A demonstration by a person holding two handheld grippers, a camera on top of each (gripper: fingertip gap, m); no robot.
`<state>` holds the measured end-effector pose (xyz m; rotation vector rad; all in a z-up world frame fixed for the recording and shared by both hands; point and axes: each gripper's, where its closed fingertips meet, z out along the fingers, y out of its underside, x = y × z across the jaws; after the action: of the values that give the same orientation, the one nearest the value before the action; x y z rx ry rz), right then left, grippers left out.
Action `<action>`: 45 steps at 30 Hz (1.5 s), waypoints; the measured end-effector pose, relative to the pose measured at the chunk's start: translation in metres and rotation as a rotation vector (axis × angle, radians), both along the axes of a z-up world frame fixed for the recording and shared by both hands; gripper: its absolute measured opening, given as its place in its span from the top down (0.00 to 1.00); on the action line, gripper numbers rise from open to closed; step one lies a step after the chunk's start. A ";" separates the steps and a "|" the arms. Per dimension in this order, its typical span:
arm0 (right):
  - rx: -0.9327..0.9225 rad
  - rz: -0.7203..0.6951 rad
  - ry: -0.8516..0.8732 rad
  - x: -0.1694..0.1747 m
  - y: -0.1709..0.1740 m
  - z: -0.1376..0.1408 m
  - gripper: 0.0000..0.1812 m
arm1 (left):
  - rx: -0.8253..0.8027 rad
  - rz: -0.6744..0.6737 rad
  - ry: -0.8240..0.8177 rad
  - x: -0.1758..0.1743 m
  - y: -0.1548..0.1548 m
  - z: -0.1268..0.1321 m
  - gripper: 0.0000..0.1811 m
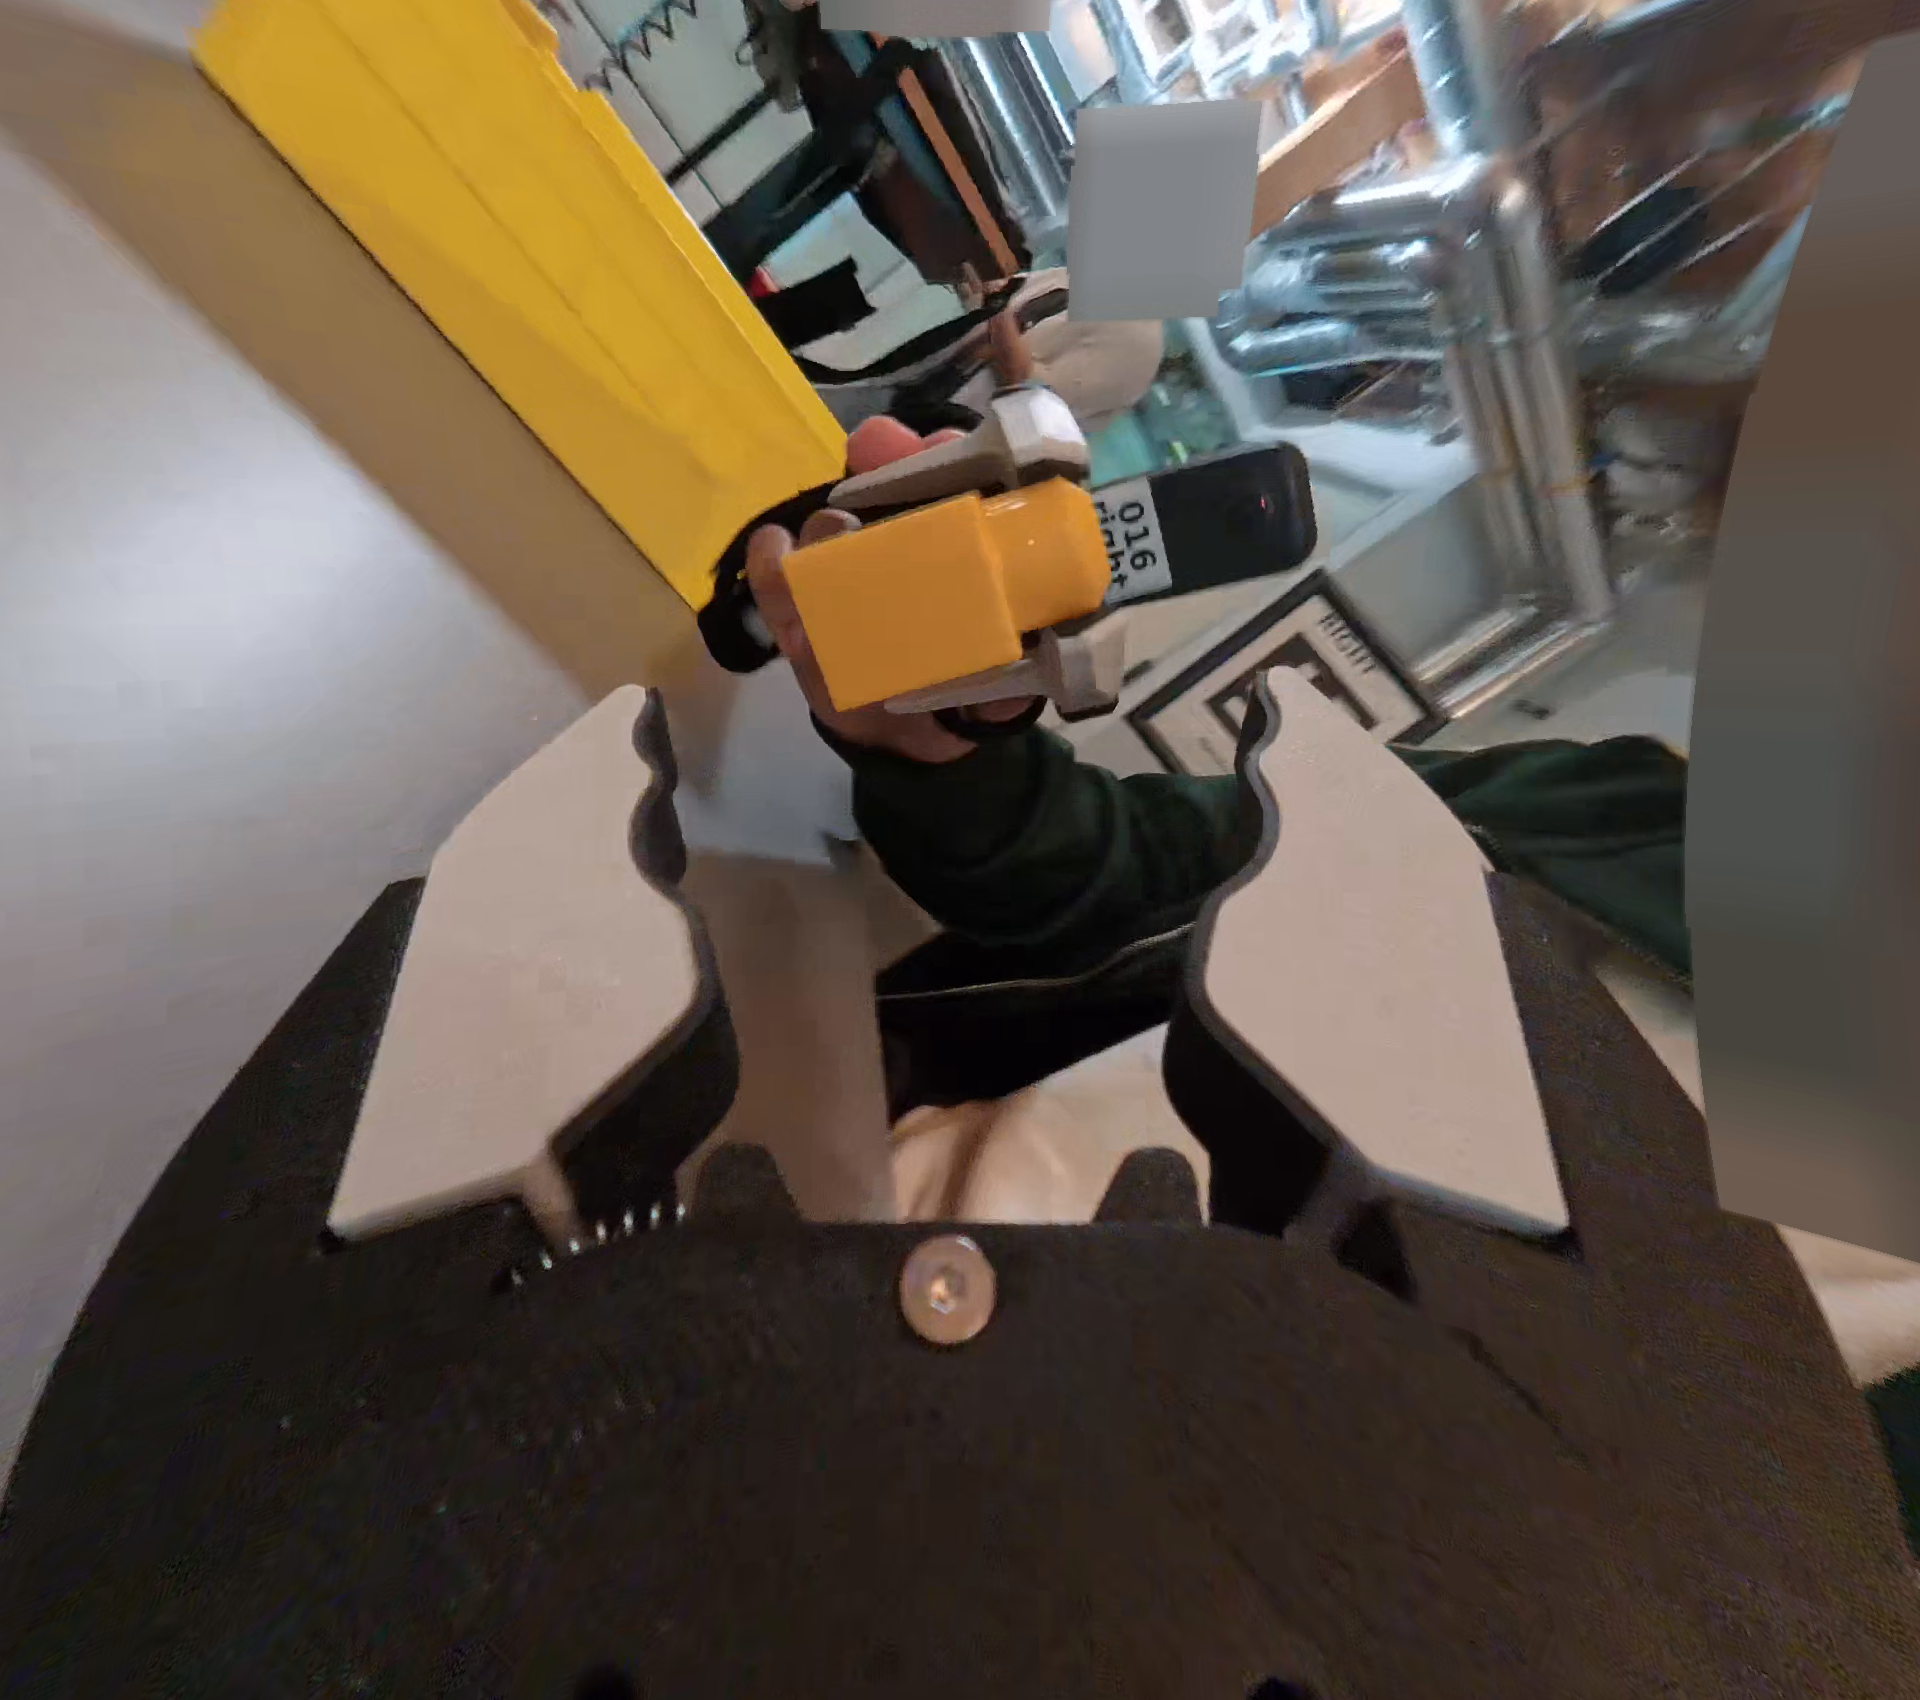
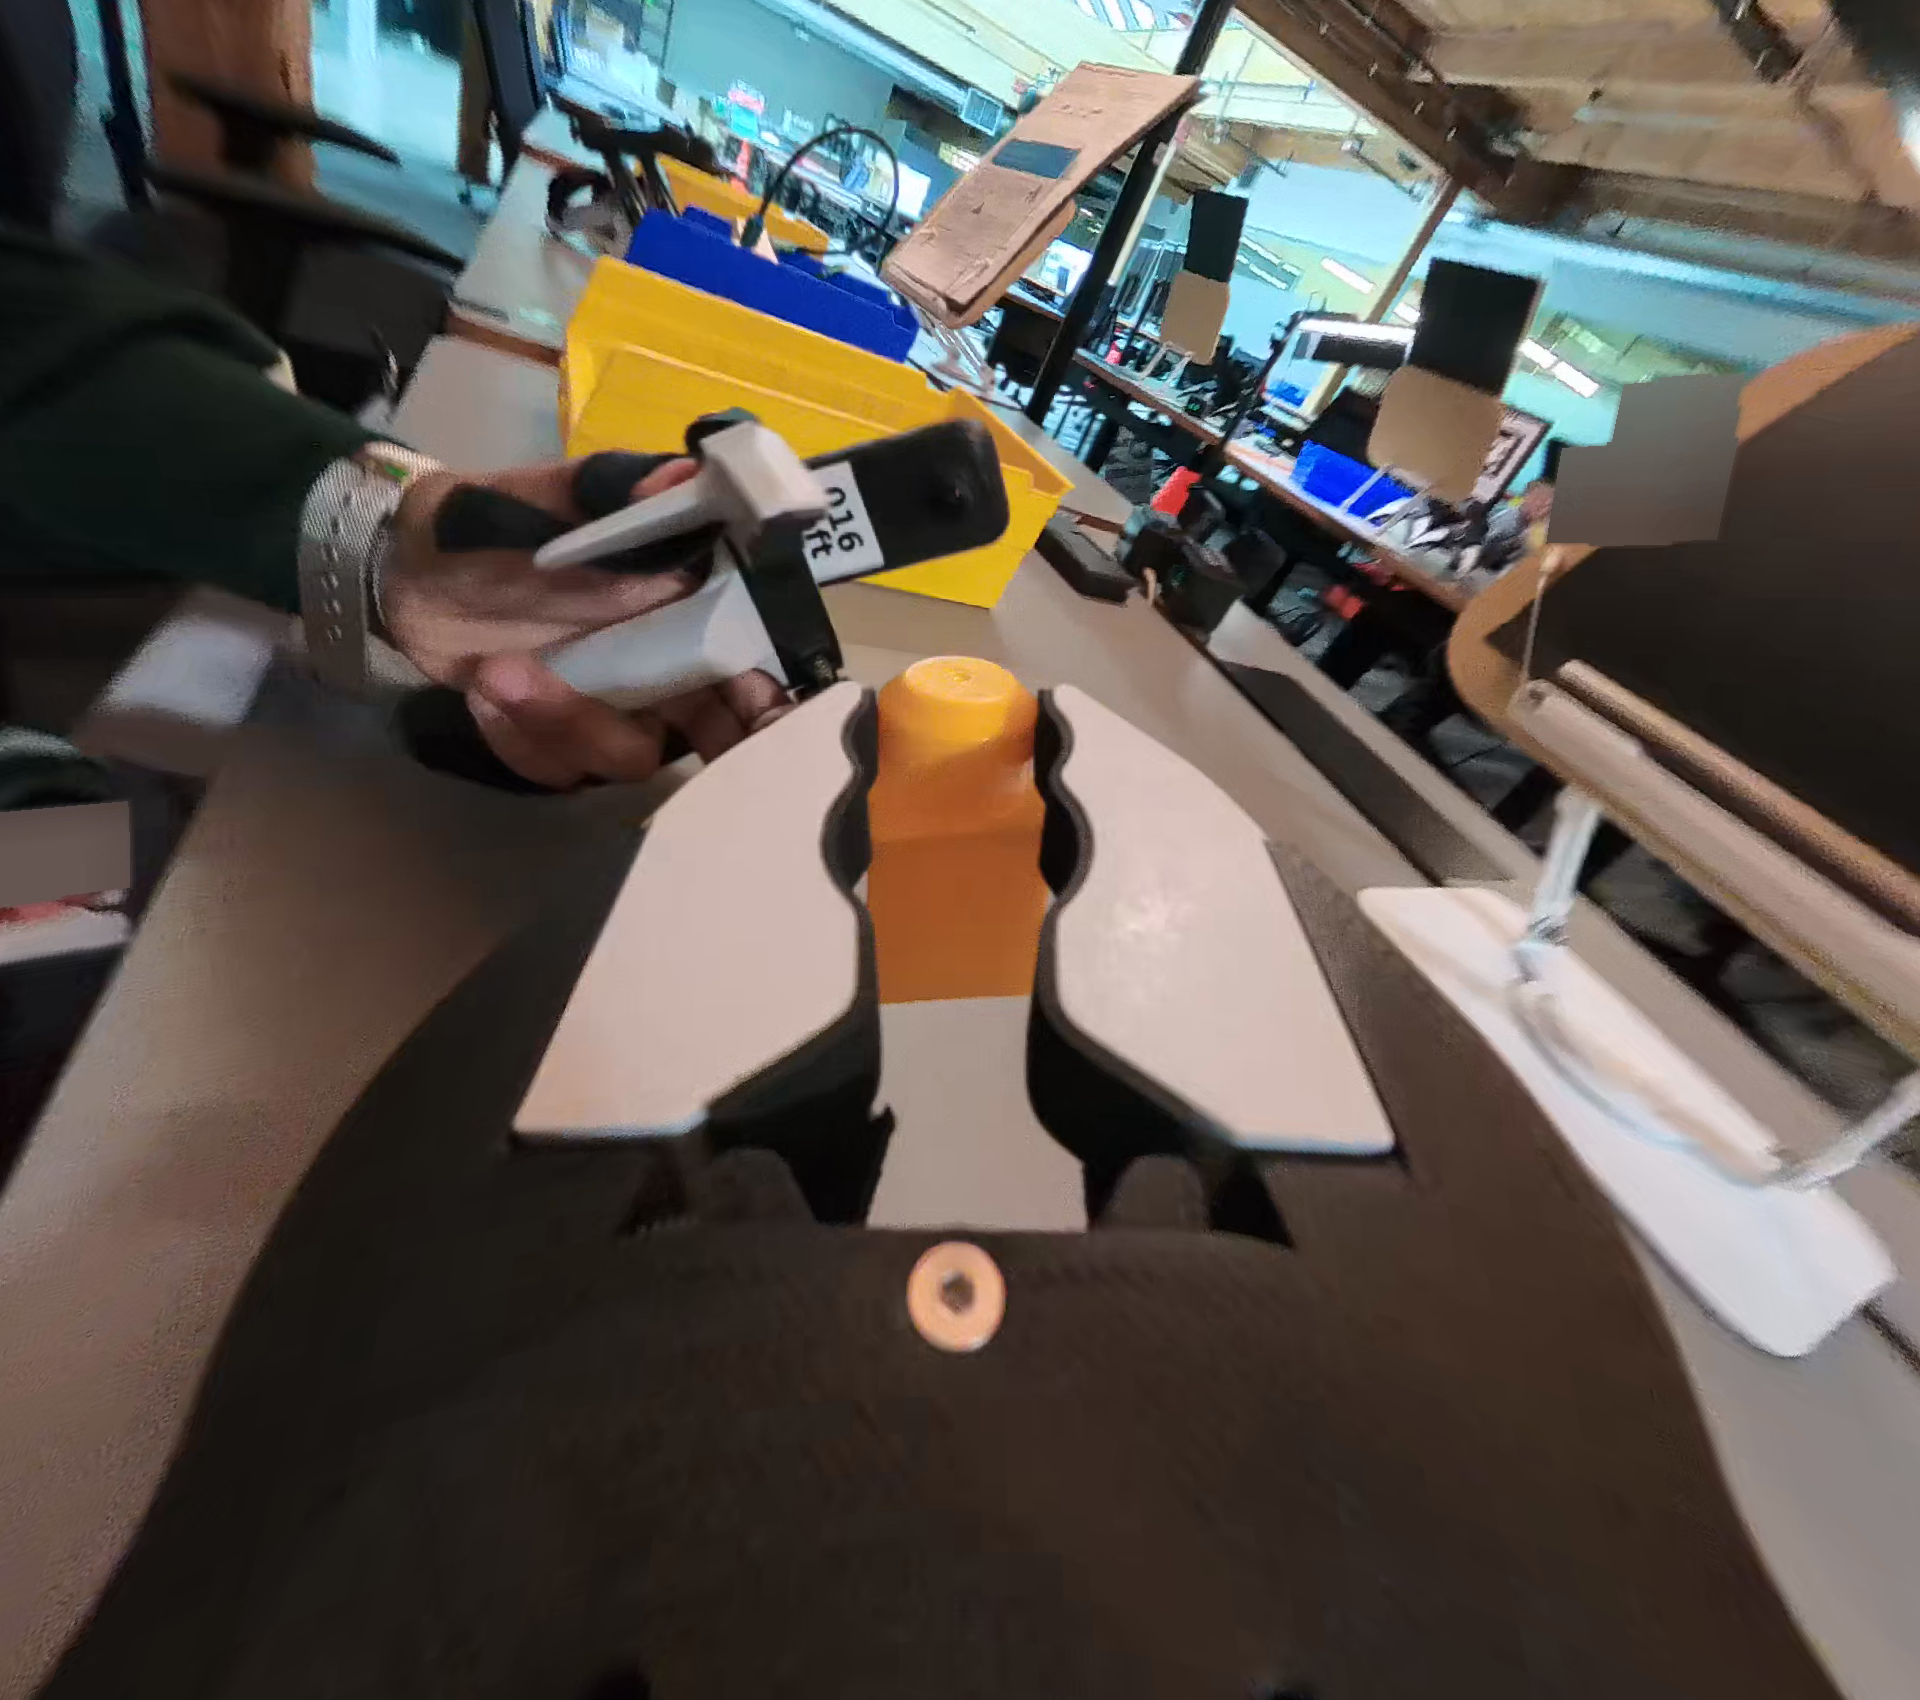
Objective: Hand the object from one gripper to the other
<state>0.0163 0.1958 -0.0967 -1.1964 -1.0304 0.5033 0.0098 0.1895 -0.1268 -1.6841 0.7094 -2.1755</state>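
R tongs (image 2: 956,777) clamp orange block (image 2: 956,861); L tongs (image 1: 956,746) wide, empty. Yellow bin (image 2: 790,414) contents unseen.

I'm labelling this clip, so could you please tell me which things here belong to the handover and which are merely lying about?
Part of the job:
- orange block, clamped in the right gripper
- left gripper, open and empty

Lying about:
- yellow bin
- blue bin
- cardboard sheet
- white lamp base on the table

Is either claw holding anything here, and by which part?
The right claw is shut on the orange block, gripping its narrower neck just below the rounded cap, square body trailing behind. The left claw is open and empty.
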 end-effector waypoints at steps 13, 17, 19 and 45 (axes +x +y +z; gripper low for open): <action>0.171 0.038 -0.286 -0.027 -0.019 -0.026 0.84 | -0.087 -0.133 0.085 0.004 -0.017 -0.015 0.56; 0.184 0.034 -0.309 -0.029 -0.019 -0.029 0.84 | -0.056 -0.125 0.107 0.003 -0.016 -0.017 0.63; 0.170 0.030 -0.304 -0.029 -0.018 -0.029 0.80 | -0.037 -0.114 0.110 0.003 -0.015 -0.017 0.63; -0.922 0.227 0.511 0.004 0.021 -0.018 0.77 | 1.110 0.405 0.229 -0.001 0.010 -0.002 0.64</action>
<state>0.0205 0.2167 -0.1152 -1.6179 -0.4684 1.4838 0.0086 0.1999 -0.1287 -1.2646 1.1928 -0.9561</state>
